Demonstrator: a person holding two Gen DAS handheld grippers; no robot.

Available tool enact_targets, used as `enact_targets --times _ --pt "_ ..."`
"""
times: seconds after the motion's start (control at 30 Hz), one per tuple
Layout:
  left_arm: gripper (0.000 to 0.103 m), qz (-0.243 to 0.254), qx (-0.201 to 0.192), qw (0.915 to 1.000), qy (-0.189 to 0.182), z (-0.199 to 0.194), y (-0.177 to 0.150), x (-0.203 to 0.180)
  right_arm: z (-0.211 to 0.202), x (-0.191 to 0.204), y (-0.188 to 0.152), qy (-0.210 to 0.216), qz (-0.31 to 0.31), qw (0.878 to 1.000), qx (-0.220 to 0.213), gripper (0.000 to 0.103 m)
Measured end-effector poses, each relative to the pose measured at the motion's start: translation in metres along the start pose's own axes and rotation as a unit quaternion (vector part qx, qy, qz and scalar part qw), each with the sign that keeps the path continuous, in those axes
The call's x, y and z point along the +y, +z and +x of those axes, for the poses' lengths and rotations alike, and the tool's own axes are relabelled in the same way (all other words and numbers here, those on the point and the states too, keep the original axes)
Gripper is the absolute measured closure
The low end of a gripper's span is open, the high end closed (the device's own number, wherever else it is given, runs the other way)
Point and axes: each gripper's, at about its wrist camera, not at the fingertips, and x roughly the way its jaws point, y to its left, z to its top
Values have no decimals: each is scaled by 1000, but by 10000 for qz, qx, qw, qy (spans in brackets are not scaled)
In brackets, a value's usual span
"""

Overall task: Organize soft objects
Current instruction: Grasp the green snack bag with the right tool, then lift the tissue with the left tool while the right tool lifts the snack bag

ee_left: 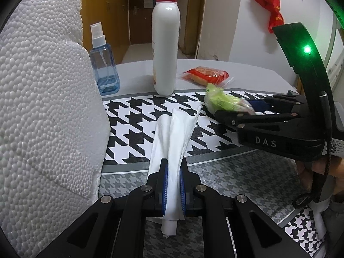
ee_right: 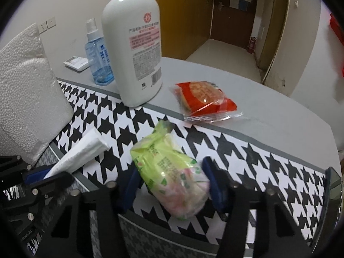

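Note:
A folded white paper tissue lies lengthwise over the houndstooth mat, and my left gripper is shut on its near end. The same tissue shows at the left of the right wrist view, running into the left gripper. A green soft tissue pack sits between the blue pads of my right gripper, which press on its two sides. In the left wrist view the right gripper reaches in from the right with the pack sticking out of its tips.
A white foam block fills the left side. Behind the mat stand a blue spray bottle and a tall white pump bottle; a red snack packet lies to their right on the grey table. A red bag hangs on the wall.

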Motion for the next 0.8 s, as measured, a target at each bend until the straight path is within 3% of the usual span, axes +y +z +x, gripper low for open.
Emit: enact_targets --times 0.03,0.07,0.8 --pt "92 4 -4 10000 0 0 0 0 0 1 0 2 -31 10000 -5 60" --pt "93 4 -10 10000 -1 -1 0 0 -1 1 1 44 -16 10000 -2 62" --pt "92 47 -286 9996 -37 -23 -3 -1 -45 9 -14 -207 37 9995 -214 64"
